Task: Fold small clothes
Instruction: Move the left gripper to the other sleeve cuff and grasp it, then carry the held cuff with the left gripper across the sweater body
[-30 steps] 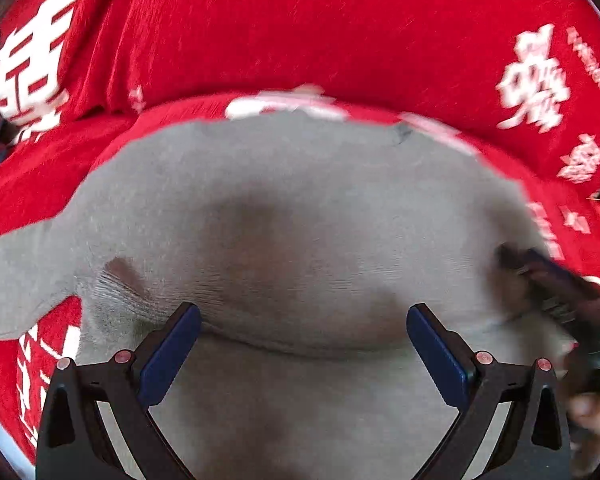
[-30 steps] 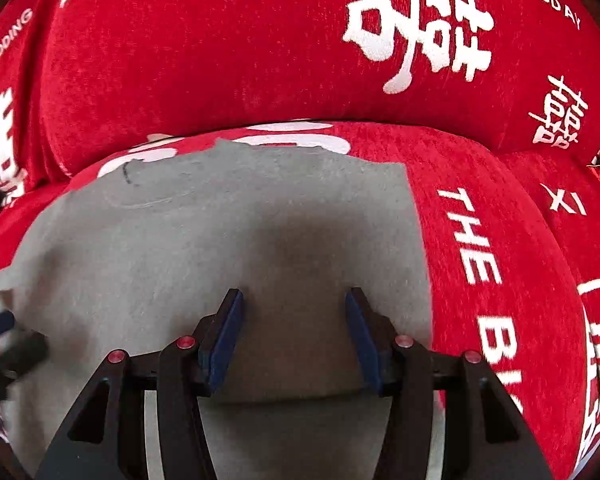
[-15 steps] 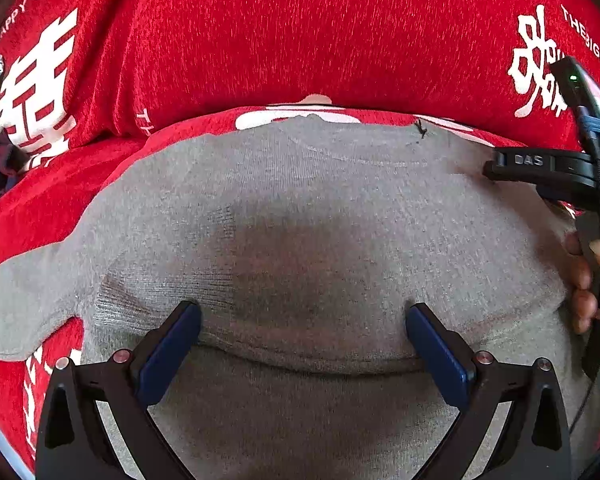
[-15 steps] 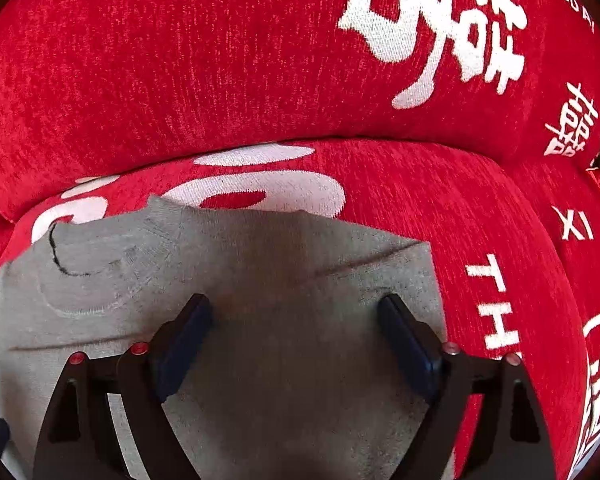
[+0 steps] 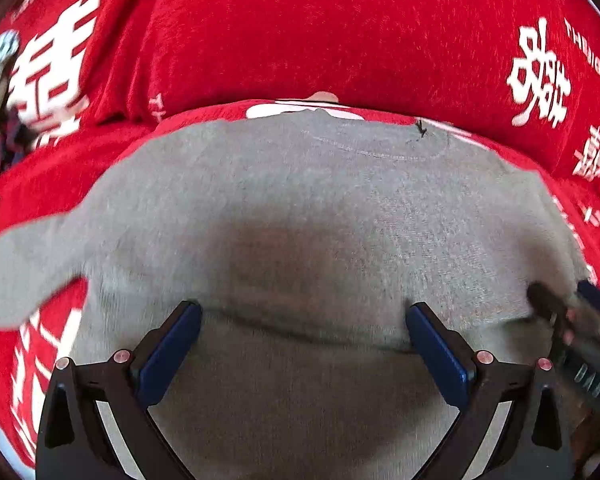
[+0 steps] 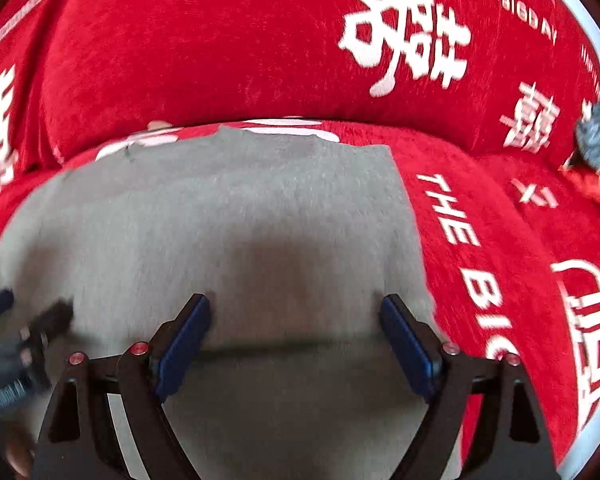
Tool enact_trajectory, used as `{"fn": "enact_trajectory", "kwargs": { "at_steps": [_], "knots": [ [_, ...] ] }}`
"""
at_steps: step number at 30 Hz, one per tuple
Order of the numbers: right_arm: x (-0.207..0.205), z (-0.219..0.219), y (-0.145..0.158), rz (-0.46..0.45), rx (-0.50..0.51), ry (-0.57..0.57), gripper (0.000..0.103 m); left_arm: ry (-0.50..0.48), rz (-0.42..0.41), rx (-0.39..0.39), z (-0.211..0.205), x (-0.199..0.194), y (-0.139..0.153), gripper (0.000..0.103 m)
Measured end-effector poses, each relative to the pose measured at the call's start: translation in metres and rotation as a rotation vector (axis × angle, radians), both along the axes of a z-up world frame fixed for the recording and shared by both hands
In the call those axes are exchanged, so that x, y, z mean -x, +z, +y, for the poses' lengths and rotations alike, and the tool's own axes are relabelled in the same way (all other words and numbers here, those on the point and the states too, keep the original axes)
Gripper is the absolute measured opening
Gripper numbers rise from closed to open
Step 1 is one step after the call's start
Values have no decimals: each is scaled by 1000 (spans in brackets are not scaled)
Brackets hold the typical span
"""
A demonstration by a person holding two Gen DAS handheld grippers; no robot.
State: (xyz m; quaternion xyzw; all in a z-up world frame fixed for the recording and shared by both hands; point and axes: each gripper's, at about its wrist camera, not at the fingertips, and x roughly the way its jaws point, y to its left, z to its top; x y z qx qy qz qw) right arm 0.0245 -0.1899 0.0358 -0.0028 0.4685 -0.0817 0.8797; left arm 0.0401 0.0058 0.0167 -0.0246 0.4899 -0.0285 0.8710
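Hovering over the grey sweater (image 5: 300, 208) spread on the red blanket (image 5: 300, 32), the left gripper (image 5: 302, 332) and right gripper (image 6: 296, 320) both stood wide apart, holding nothing.

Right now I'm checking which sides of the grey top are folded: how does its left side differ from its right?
The left side of the grey top has a sleeve sticking out over the red cover; the right side shows no sleeve. The left side's outline flares outward and is uneven; the right side ends in a straight, tidy edge. Both lie flat on the cover, and neither is gripped.
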Motion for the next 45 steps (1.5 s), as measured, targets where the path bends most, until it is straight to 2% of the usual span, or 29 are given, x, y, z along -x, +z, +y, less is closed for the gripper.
{"fn": "enact_trajectory", "kwargs": {
  "at_steps": [2, 4, 5, 7, 9, 12, 15, 17, 22, 26, 28, 34, 35, 36, 37, 38, 40, 41, 43, 45],
  "knots": [
    [13, -3, 1, -17, -41, -25, 89, -9, -1, 4, 1, 10, 1, 103],
    [21, -4, 0, 10, -61, -23, 89, -42, -18, -79, -5, 25, 2, 103],
    [24, -1, 1, 20, -38, -9, 89, -44, -24, -90, -6, 31, 4, 103],
    [31, 2, 11, -3, -23, -12, 89, -46, -6, -63, 2, 41, 9, 103],
    [36, 4, 21, -38, -66, -14, 89, -8, -17, -25, 20, 49, 16, 103],
    [32, 17, 30, -54, -73, 6, 89, 110, -42, -9, 64, 56, 26, 103],
    [25, 38, 31, -40, -34, 48, 89, 296, -43, -5, 132, 55, 28, 103],
    [24, 49, 30, -37, -28, 70, 89, 461, -21, 16, 190, 59, 23, 103],
    [26, 75, 23, -24, 10, 133, 89, 774, -1, 74, 304, 80, 8, 103],
    [24, 88, 20, -15, 39, 156, 89, 913, 11, 149, 369, 94, -14, 103],
    [23, 95, 20, -12, 55, 168, 89, 934, -28, 143, 385, 86, -11, 103],
    [22, 113, 17, 0, 106, 207, 89, 876, -28, 180, 419, 44, -10, 102],
    [21, 115, 17, -1, 111, 214, 89, 853, -46, 206, 422, 42, -8, 98],
    [20, 117, 18, -3, 114, 218, 89, 842, -67, 220, 422, 43, -4, 64],
    [17, 118, 20, -6, 118, 219, 89, 830, -79, 231, 423, 44, -3, 23],
    [14, 119, 22, -7, 117, 218, 89, 805, -65, 285, 426, 43, -6, 11],
    [2, 123, 26, -8, 103, 214, 89, 803, -65, 352, 432, 46, -10, 7],
    [-4, 126, 28, -8, 98, 214, 89, 807, -80, 347, 432, 48, -7, 7],
    [-21, 137, 30, -10, 87, 229, 89, 816, -108, 308, 431, 54, 0, 7],
    [-41, 154, 27, 9, 72, 253, 89, 818, -139, 215, 425, 57, 10, 7]
  ]
}}
